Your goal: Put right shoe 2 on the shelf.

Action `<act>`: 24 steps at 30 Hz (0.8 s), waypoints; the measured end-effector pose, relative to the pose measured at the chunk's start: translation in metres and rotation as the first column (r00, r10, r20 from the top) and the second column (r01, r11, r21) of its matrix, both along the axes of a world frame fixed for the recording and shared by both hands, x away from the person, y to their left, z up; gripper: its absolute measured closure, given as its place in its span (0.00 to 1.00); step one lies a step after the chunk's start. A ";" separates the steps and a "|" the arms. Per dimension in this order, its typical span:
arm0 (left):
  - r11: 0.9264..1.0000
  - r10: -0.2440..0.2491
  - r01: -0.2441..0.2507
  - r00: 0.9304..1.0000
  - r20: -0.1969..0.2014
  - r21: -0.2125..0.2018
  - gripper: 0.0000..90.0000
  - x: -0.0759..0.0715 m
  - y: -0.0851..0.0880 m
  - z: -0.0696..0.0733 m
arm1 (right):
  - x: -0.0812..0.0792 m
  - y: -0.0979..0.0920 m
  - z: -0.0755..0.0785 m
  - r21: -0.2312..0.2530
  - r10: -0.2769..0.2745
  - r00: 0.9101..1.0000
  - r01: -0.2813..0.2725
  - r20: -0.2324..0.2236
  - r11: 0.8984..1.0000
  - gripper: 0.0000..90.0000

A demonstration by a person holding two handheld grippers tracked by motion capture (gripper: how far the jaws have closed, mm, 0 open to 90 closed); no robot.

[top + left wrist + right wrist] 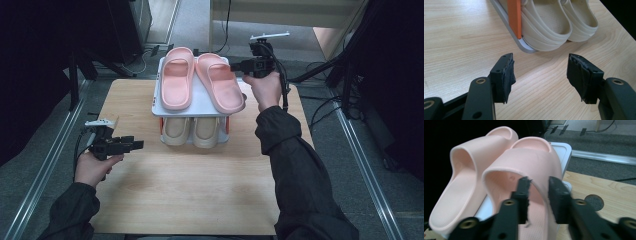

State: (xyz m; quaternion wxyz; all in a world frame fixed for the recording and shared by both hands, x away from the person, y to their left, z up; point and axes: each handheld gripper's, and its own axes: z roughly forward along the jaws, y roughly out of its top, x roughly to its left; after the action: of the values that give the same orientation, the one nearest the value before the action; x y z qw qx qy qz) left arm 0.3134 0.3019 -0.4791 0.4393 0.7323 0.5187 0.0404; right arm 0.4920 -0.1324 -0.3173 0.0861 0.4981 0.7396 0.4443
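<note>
A white two-shelf rack [199, 108] stands at the far middle of the wooden table. Two pink slippers lie on its top shelf: the left one [177, 77] straight, the right one [220, 82] skewed, its end over the shelf's front right corner. My right gripper [236, 65] reaches in from the right and is shut on the right pink slipper's strap [534, 157], one jaw inside the strap and one outside. Two beige slippers [192, 131] sit on the lower shelf. My left gripper [137, 144] hovers open over the table's left side, pointing at the beige slippers [546, 25].
An orange post [514, 17] holds up the rack's corner beside the lower shelf's rim [506, 27]. A round hole [594, 202] is cut in the tabletop near the rack. Metal rails [45, 165] and cables run along the floor on both sides of the table [200, 185].
</note>
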 end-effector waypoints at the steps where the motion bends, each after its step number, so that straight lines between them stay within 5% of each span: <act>1: 1.000 0.002 -0.002 1.000 0.000 0.000 0.43 0.000 0.000 0.000 | -0.001 -0.002 0.001 0.002 0.005 1.000 -0.005 0.003 1.000 0.88; 4: 1.000 0.003 -0.003 1.000 0.003 -0.002 0.43 -0.001 -0.001 0.000 | -0.005 -0.013 -0.001 -0.014 0.000 1.000 0.001 0.017 1.000 0.97; 14: 1.000 -0.004 0.004 1.000 -0.003 0.001 0.43 0.000 -0.001 0.000 | -0.014 -0.027 -0.035 -0.041 0.035 0.999 -0.037 -0.035 0.998 1.00; 21: 1.000 -0.002 0.002 1.000 -0.001 -0.001 0.43 0.000 -0.002 0.000 | -0.032 -0.030 -0.039 -0.050 0.056 0.998 -0.056 -0.008 0.997 1.00; 24: 1.000 0.001 -0.001 1.000 0.004 -0.001 0.43 0.000 -0.001 0.000 | -0.048 -0.036 -0.038 -0.037 0.067 0.997 -0.065 0.045 0.997 0.98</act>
State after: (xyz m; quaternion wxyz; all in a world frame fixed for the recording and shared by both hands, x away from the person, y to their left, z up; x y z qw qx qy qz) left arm 0.3132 0.3007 -0.4789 0.4407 0.7317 0.5182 0.0419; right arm 0.4443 -0.1683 -0.3553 0.0974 0.4612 0.7614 0.4451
